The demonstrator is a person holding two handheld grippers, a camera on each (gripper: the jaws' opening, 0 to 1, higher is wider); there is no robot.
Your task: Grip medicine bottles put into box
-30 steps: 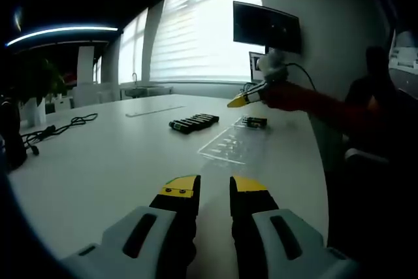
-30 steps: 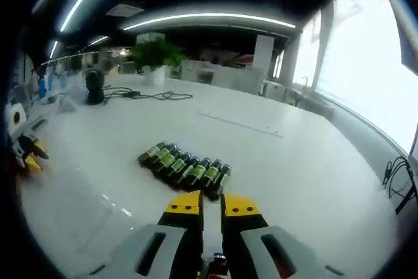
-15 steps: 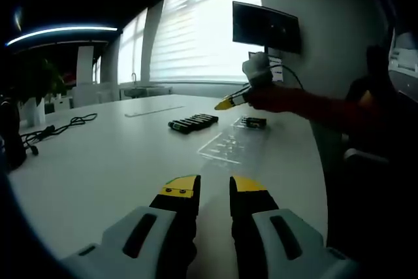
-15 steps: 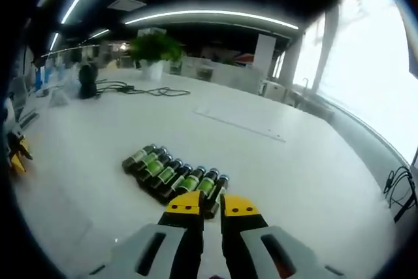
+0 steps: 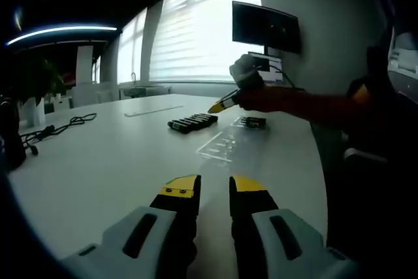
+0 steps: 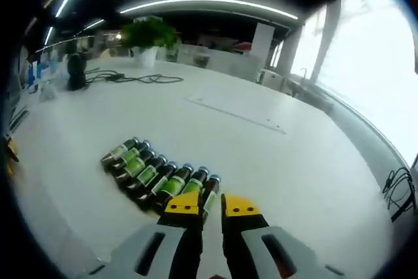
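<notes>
White glossy table (image 6: 274,142); seven small dark green-labelled glass bottles (image 6: 157,178) in row, 11 o'clock of right gripper (image 6: 213,206), jaws slightly parted, empty.

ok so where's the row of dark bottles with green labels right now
In the right gripper view the row of dark green-labelled bottles lies on the white table, just past the right gripper, left of its tips.
</notes>
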